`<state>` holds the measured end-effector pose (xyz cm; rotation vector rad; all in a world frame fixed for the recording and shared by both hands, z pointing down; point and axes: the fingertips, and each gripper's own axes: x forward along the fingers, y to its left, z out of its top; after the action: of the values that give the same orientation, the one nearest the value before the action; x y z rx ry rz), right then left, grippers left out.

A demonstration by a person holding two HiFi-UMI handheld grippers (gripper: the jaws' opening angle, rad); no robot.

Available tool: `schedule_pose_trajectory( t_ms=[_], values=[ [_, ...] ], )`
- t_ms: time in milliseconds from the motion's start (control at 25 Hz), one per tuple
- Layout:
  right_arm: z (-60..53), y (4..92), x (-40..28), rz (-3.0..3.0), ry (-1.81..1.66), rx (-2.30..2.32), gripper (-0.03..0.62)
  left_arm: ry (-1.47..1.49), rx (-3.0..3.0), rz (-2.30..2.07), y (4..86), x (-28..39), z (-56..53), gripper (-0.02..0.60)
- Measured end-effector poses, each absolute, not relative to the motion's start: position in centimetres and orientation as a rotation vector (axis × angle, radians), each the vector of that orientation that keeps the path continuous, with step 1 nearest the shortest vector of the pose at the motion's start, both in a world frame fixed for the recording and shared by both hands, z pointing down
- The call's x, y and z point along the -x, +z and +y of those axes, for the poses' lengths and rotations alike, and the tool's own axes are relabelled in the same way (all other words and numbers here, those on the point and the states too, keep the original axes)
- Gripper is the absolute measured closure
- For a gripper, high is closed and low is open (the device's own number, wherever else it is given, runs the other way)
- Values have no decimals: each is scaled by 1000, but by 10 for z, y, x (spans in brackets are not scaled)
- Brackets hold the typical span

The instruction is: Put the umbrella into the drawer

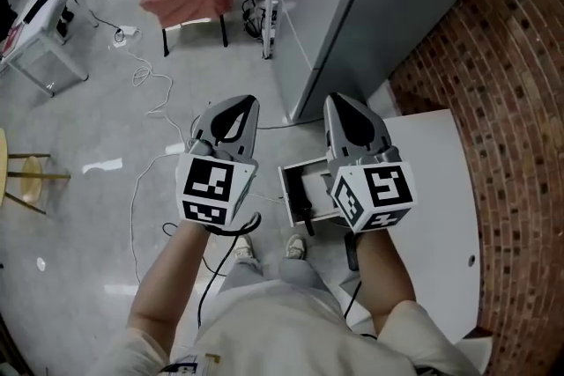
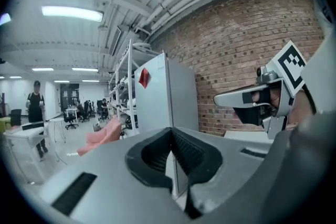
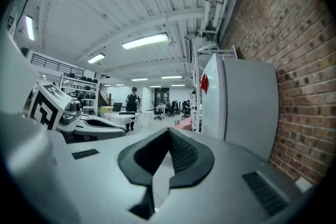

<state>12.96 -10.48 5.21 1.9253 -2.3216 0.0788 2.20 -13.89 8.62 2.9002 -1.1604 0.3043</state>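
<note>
Held level above the open drawer (image 1: 305, 165), the left tongs (image 1: 242, 102) and right tongs (image 1: 342, 101) are both closed on nothing. A slim dark object (apparently the umbrella (image 1: 298, 209)) lies inside the drawer along its left wall, so the stowing looks done and only shutting the drawer may remain. The head view alone shows the drawer and white worktop (image 1: 441, 189). The gripper views show instead the brick wall (image 2: 247, 50), a grey cabinet (image 2: 168, 92) and a distant standing person (image 3: 133, 99).

Open-plan lab office: brick wall (image 1: 515, 101) right of the tall grey cabinet (image 1: 352, 4), shelving racks (image 2: 123, 93) behind it, tables (image 1: 35, 24), office chairs (image 2: 70, 117) and floor cables (image 1: 145, 79) to its left.
</note>
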Motion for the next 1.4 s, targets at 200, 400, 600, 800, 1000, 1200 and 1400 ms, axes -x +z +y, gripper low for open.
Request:
schedule_pose_trajectory(
  t_ms=[200, 400, 600, 800, 1000, 1200, 1400],
  values=[
    [-77, -25, -119, -2411, -137, -1906, 586, 162, -3009, -1243, 12, -13, -116, 574],
    [-41, -75, -112, -2447, -306, -1897, 586, -21, -3075, -1291, -46, -5, -84, 574],
    [-7, -93, -102, -2481, -390, -1884, 586, -107, -3084, -1269, -67, 9, -53, 574],
    [15, -78, -88, -2466, -408, -1824, 586, -114, -3082, -1305, -64, 23, -35, 574],
    [33, -68, -82, -2520, -307, -1771, 586, -58, -3089, -1326, -44, 26, -24, 574],
    [37, -51, -78, -2507, -235, -1725, 586, -11, -3068, -1299, -31, 26, -19, 574],
    [38, -43, -84, -2501, -185, -1733, 586, 41, -3065, -1285, -25, 26, -18, 574]
  ],
)
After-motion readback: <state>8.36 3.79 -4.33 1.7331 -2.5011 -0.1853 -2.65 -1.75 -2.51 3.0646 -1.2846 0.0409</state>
